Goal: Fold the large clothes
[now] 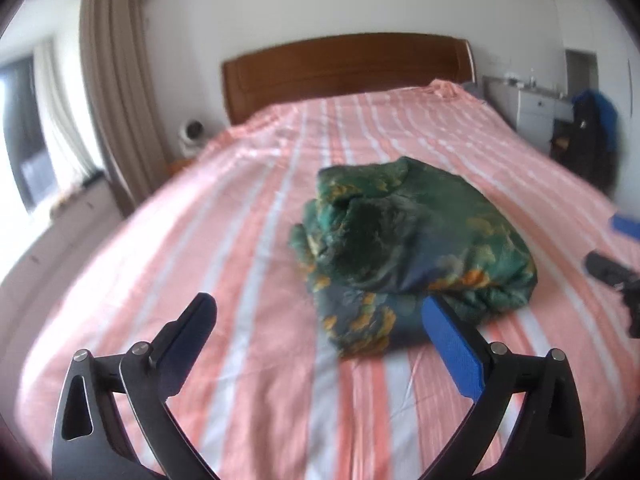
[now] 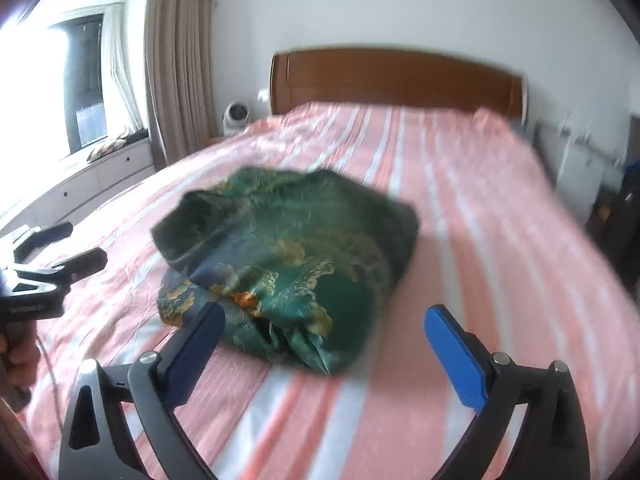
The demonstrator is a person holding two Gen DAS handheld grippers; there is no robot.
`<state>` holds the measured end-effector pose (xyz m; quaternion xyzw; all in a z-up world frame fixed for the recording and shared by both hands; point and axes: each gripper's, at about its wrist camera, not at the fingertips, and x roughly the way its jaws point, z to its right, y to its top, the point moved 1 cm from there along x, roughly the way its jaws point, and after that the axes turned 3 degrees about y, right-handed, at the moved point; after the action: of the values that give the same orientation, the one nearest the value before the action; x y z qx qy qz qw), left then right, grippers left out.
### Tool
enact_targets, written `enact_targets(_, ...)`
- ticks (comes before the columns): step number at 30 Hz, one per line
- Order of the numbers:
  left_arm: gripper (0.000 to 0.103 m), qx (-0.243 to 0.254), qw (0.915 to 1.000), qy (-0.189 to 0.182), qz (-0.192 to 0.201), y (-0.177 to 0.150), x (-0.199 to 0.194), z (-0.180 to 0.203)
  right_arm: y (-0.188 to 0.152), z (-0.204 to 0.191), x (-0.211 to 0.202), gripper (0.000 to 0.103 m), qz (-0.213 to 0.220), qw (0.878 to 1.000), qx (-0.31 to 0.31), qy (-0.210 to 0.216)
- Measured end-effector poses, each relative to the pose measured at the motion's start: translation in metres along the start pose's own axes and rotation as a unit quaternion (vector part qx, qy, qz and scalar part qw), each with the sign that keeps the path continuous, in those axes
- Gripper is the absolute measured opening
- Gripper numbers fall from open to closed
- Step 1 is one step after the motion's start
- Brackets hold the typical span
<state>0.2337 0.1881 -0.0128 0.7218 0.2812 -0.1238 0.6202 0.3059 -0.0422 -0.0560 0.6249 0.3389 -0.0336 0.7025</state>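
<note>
A dark green garment (image 1: 408, 248) with gold and orange flower print lies in a folded bundle on the pink and white striped bed (image 1: 200, 240). In the left wrist view my left gripper (image 1: 320, 312) stands wide open just short of the bundle's near edge, nothing between its fingers. In the right wrist view the same garment (image 2: 292, 256) lies ahead, and my right gripper (image 2: 324, 320) is wide open over its near edge without pressing it. The left gripper (image 2: 68, 248) shows at the left edge there, held by a hand (image 2: 16, 356). The right gripper's fingertips (image 1: 620, 228) show at the left view's right edge.
A brown wooden headboard (image 1: 348, 68) closes the far end of the bed. Beige curtains (image 2: 176, 60) and a bright window (image 2: 84, 80) with a low cabinet are on the left. A small white fan (image 2: 236, 118) stands beside the bed. White drawers (image 1: 536, 108) and dark bags (image 1: 592, 132) stand at right.
</note>
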Motion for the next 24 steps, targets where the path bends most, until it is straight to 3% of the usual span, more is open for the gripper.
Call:
enact_targets(4, 0.103, 0.01, 0.9997, 0.014, 0.016, -0.004, -0.047, 0.008, -0.007, -0.001, -0.064, 0.102, 0.052, 0.998, -0.002, -0.037)
enact_targets(8, 0.103, -0.01, 0.999, 0.028, 0.033, -0.003, -0.091, 0.015, -0.016, 0.001, -0.112, 0.102, 0.091, 0.992, 0.01, -0.092)
enact_targets(11, 0.103, -0.02, 0.9972, 0.052, 0.049, -0.009, -0.122, 0.021, -0.024, 0.004, -0.141, 0.102, 0.106, 0.989, 0.031, -0.093)
enact_targets(15, 0.103, -0.026, 0.9942, 0.075, 0.072, -0.023, -0.151, 0.027, -0.038, 0.007, -0.166, 0.103, 0.082, 0.993, 0.058, -0.059)
enact_targets(20, 0.103, -0.037, 0.9974, 0.043, 0.045, -0.038, -0.168, 0.027, -0.057, -0.002, -0.204, 0.103, 0.099, 0.992, 0.061, -0.049)
enact_targets(24, 0.103, -0.052, 0.9983, 0.011, 0.021, -0.049, -0.174, 0.023, -0.067, -0.014, -0.203, 0.102, 0.033, 0.996, 0.061, -0.053)
